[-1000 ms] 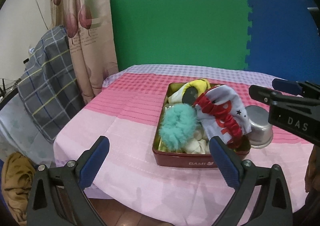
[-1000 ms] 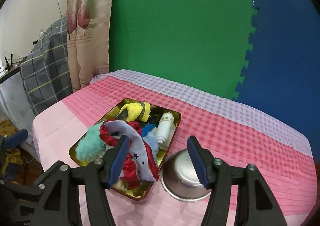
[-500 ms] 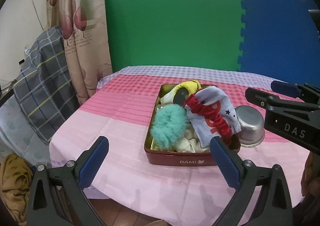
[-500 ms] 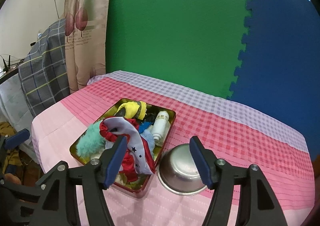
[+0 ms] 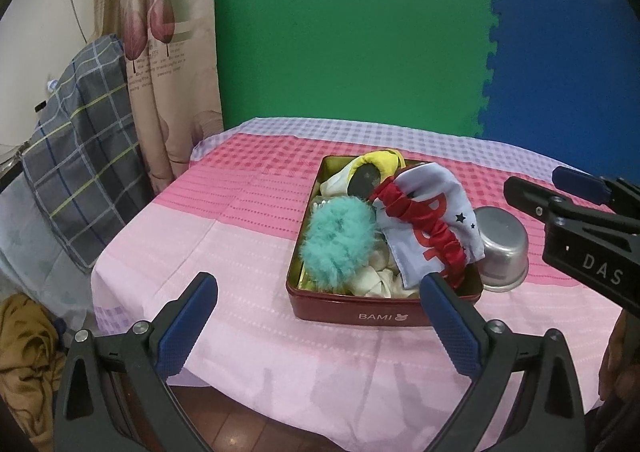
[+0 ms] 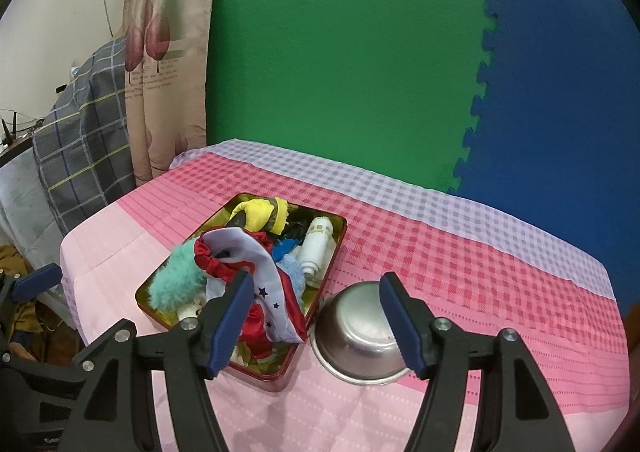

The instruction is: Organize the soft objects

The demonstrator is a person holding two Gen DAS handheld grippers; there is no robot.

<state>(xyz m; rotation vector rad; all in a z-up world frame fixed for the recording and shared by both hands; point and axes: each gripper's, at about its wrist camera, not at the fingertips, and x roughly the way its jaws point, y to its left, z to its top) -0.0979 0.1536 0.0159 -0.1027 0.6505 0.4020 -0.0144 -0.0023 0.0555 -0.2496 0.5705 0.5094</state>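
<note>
A red BAMI tin (image 5: 384, 317) (image 6: 280, 370) sits on the pink tablecloth, piled with soft things: a teal pompom (image 5: 338, 242) (image 6: 178, 278), a red scrunchie (image 5: 420, 216) (image 6: 218, 262), a grey star-printed cloth (image 5: 434, 192) (image 6: 256, 256), a yellow item (image 5: 384, 160) (image 6: 260, 212), white cloth (image 5: 376, 278) and a white bottle (image 6: 316, 244). My left gripper (image 5: 320, 326) is open and empty, low at the table's near edge in front of the tin. My right gripper (image 6: 318, 322) is open and empty, above the tin's right edge and a steel bowl (image 6: 360, 336) (image 5: 502, 248).
The table (image 5: 240, 252) has a pink checked cloth. A green and blue foam wall (image 5: 360, 32) stands behind it. A curtain (image 5: 168, 52) and a plaid-draped chair (image 5: 80, 140) are at the left. Brown fabric (image 5: 24, 356) lies on the floor.
Both grippers have drawn back and up from the tin, which now looks smaller and farther. Both stay open and empty. The tin's contents have not moved.
</note>
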